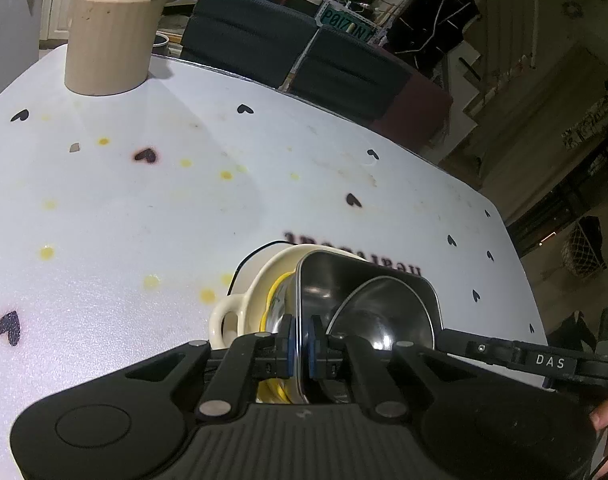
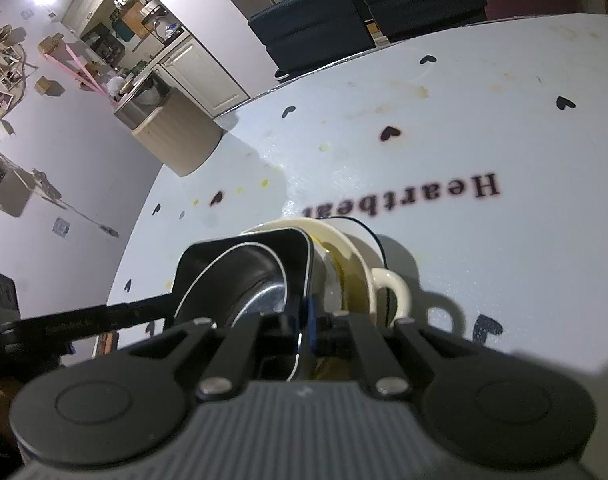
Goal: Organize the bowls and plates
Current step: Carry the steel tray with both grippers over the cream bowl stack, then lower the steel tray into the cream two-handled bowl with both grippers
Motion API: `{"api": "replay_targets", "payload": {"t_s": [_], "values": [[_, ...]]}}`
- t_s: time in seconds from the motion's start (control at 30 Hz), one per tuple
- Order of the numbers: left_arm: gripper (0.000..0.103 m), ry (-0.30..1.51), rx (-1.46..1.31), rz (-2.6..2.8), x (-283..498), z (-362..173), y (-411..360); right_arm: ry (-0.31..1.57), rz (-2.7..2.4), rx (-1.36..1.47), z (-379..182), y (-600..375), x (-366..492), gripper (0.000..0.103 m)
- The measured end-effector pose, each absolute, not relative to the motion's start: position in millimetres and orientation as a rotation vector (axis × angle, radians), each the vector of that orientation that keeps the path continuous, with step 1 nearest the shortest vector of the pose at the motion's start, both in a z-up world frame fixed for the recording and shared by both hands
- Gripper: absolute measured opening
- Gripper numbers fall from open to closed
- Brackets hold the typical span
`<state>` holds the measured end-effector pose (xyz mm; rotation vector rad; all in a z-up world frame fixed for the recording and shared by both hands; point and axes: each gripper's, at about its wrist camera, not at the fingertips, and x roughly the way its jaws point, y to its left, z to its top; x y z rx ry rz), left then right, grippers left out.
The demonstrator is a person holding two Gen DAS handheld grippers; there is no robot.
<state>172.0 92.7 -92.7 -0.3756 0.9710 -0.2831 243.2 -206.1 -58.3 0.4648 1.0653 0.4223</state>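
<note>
We find most of the table (image 1: 264, 168) bare and open to a hand, from the far edge down to the printed word; at the far left corner the beige holder (image 1: 106, 40) stands with tall things in it, blocking that corner; near our edge the nested stack sits, the steel tray (image 1: 368, 280) and round bowl (image 1: 380, 312) inside the cream handled bowl (image 1: 260, 280); both rims of the tray are taken, the left gripper (image 1: 302, 346) clamped on one and the right gripper (image 2: 304, 328) on the opposite one, so that spot is crowded; beyond the far edge the dark chairs (image 1: 296, 52) stand close against the table.
</note>
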Motion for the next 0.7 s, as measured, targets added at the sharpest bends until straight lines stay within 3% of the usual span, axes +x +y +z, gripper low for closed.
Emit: {"api": "replay_targets", "payload": {"t_s": [0.7], "values": [[0.007,0.999,-0.366,-0.286,174.6,-99.9,90.5,1.084,0.414,0.448,-61.6,-202.1,245.6,0.01]]}}
